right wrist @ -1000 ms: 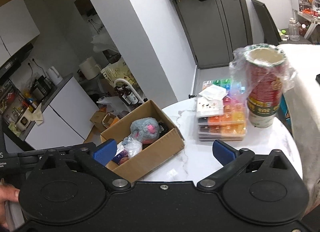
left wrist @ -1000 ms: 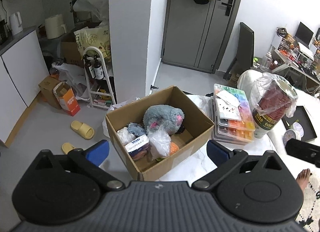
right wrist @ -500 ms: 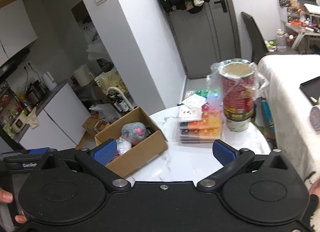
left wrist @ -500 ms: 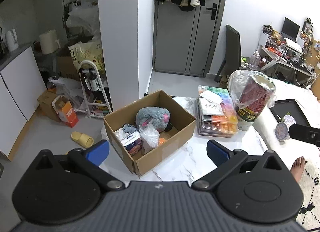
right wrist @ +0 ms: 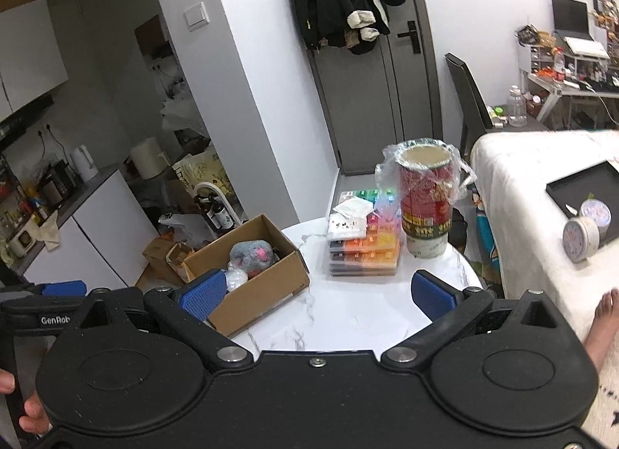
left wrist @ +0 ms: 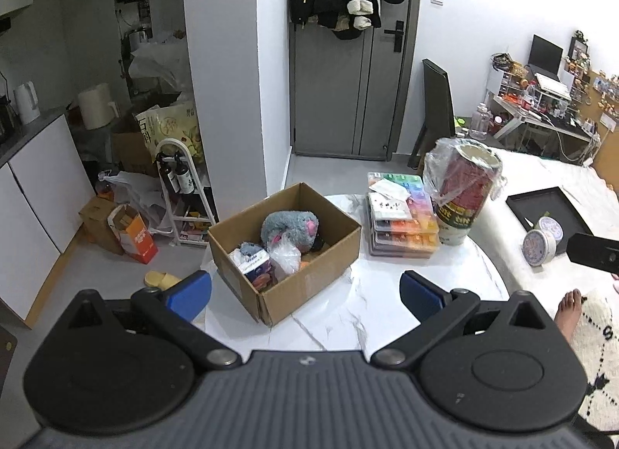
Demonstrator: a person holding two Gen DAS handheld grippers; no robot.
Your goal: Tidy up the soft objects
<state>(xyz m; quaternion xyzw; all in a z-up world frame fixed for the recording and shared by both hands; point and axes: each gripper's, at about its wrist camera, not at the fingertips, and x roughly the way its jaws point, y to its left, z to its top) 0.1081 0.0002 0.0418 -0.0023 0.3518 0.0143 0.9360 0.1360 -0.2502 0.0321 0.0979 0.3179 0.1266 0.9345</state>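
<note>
Left wrist view shows a round white table with a brown box sitting on its left part. Inside the box lies a gray stuffed mouse at the far side. Near it sit a clear plastic bag and a small pack of tissues.

To the right of the box is a stack of bright color trays. Just beside the trays stands a tall red can with plastic wrap over it.

The left claw is wide open and holds nothing. It hangs above the near edge of the table, well apart from the box. The right claw is wide open too, and it is empty as well. In the right wrist view the box lies toward the left, and the mouse shows its pink nose.

I think nothing is being picked up right now. Both claws are far back from the soft things.

What could go wrong? The box sits close to the table's left edge. A hard push from a claw might slide it off onto the floor. The plastic bag is slippery and floppy, so it could slip out of a grip. The tall can looks tippy, and a swinging claw might knock it over.
</note>
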